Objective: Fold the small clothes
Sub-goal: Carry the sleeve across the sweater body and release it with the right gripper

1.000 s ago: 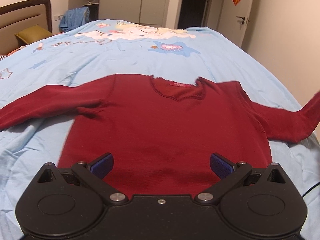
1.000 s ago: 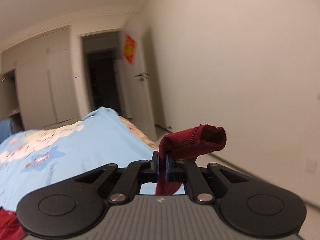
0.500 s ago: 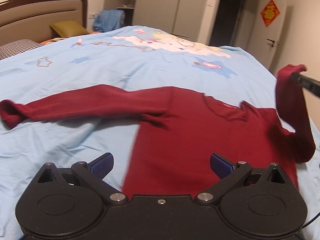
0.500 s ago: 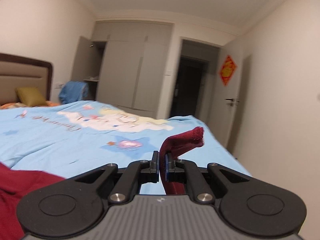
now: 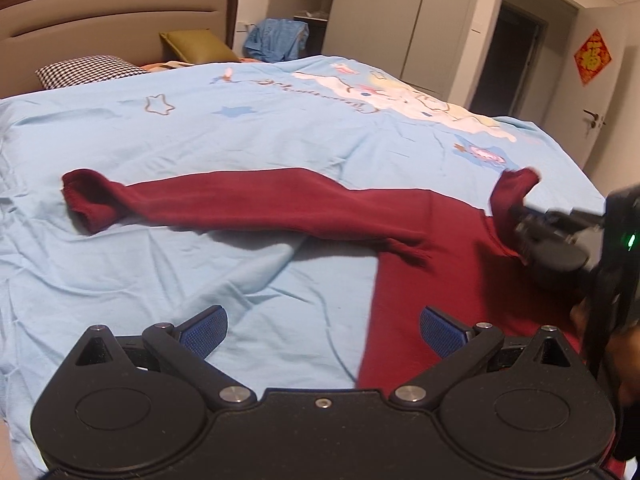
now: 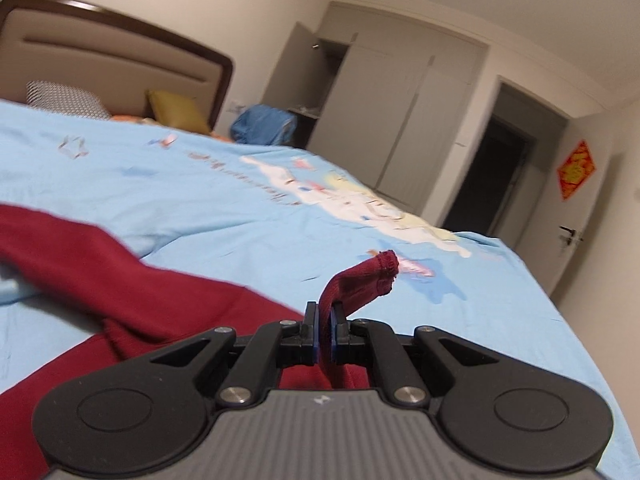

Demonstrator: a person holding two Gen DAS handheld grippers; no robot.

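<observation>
A dark red sweater (image 5: 432,264) lies flat on the light blue bedspread (image 5: 240,128). Its left sleeve (image 5: 224,200) stretches out to the left, with the cuff (image 5: 86,200) far out on the blue cover. My right gripper (image 6: 326,336) is shut on the right sleeve just below its cuff (image 6: 370,276), holding it up over the sweater's body (image 6: 152,304). In the left wrist view that gripper (image 5: 516,216) comes in from the right with the cuff (image 5: 516,184) above it. My left gripper (image 5: 322,330) hovers open and empty over the sweater's lower left edge.
A padded headboard (image 5: 120,28), a checked pillow (image 5: 86,70) and an olive cushion (image 5: 196,46) are at the far end of the bed. Blue clothes (image 5: 278,38) sit beside a grey wardrobe (image 5: 384,20). A dark doorway (image 5: 508,56) and a white door (image 5: 592,76) stand on the right.
My right gripper has swung the held sleeve from beyond the bed's right edge inward over the sweater. My left gripper has shifted left, bringing the left sleeve's cuff into view.
</observation>
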